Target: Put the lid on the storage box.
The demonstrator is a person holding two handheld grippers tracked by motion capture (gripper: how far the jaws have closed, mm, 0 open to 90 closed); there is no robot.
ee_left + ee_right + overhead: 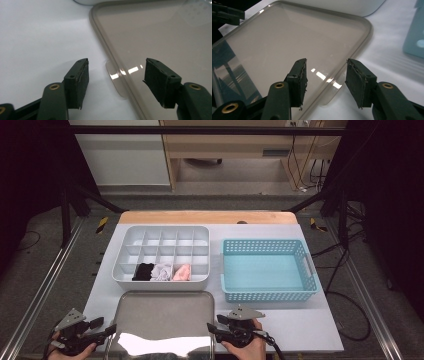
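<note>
1 lid (162, 317) | 2 grippers: left (116, 78), right (325, 81), both agape, apparently gripping nothing

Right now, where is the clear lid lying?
In the high view the clear lid lies flat at the table's near edge, just in front of the white divided organizer, between the left gripper and the right gripper.

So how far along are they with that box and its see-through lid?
Three folded items, black, grey and pink, already sit in the front compartments of the white organizer. Right now the left gripper and the right gripper each straddle an edge tab of the clear lid, jaws open. Probably left: gripping the lid and putting it on.
</note>
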